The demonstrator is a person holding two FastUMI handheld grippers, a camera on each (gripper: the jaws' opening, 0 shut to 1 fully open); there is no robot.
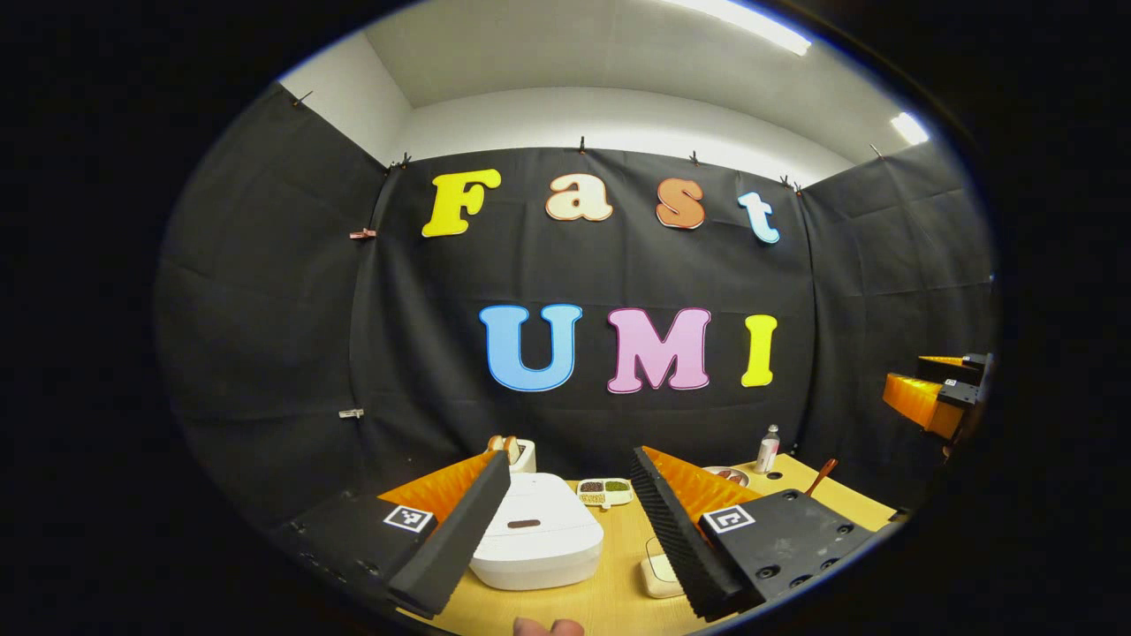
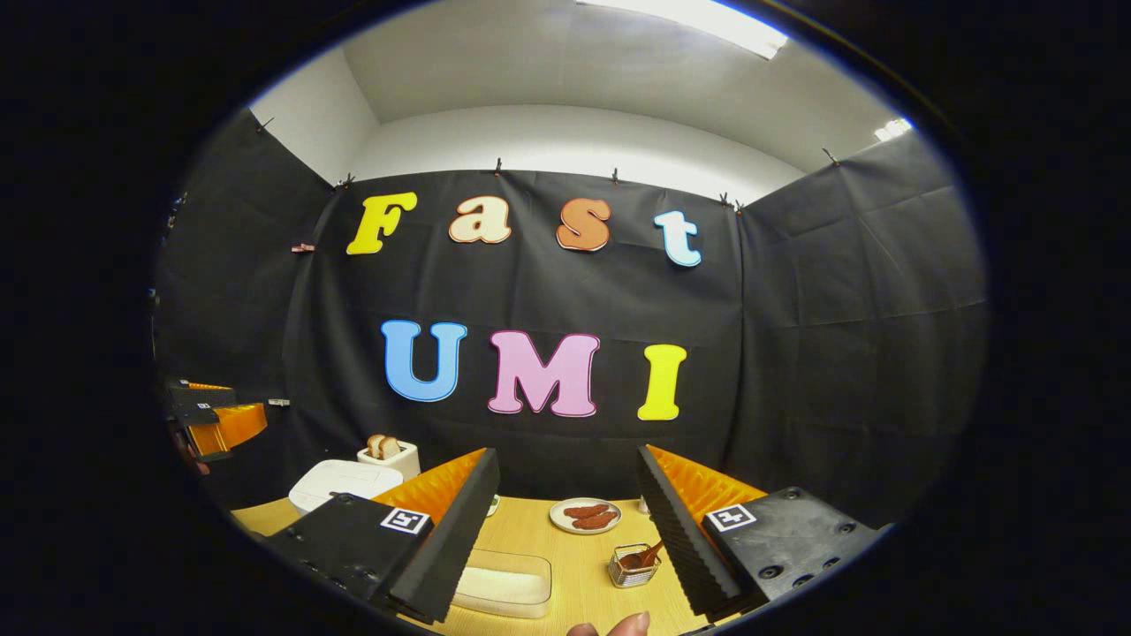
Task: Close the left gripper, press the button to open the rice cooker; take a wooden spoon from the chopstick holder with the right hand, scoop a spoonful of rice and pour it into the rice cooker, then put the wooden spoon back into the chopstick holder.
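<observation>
1. Two hand-held grippers are up in the air, and both have their fingers spread wide with nothing between them. The left hand-held gripper (image 1: 565, 521) sits at the bottom middle of the left gripper view. The right hand-held gripper (image 2: 565, 530) sits at the bottom middle of the right gripper view.
2. The white rice cooker (image 1: 537, 541) stands on the yellow bench (image 1: 610, 592), low in the left gripper view, between the two fingers. Its lid is down. A small dark button (image 1: 523, 524) sits on top of the lid.
3. The lid looks hard and smooth, so a closed gripper could slip; I think it should press straight down on the button.
4. The wooden spoon (image 2: 649, 554) leans in the small wire chopstick holder (image 2: 633, 566), low and a bit right in the right gripper view.
5. The spoon looks light and stiff. I think the best place to pinch it is the thin handle sticking up.
6. A clear box of rice (image 2: 501, 581) lies at the bottom, near the left finger.
</observation>
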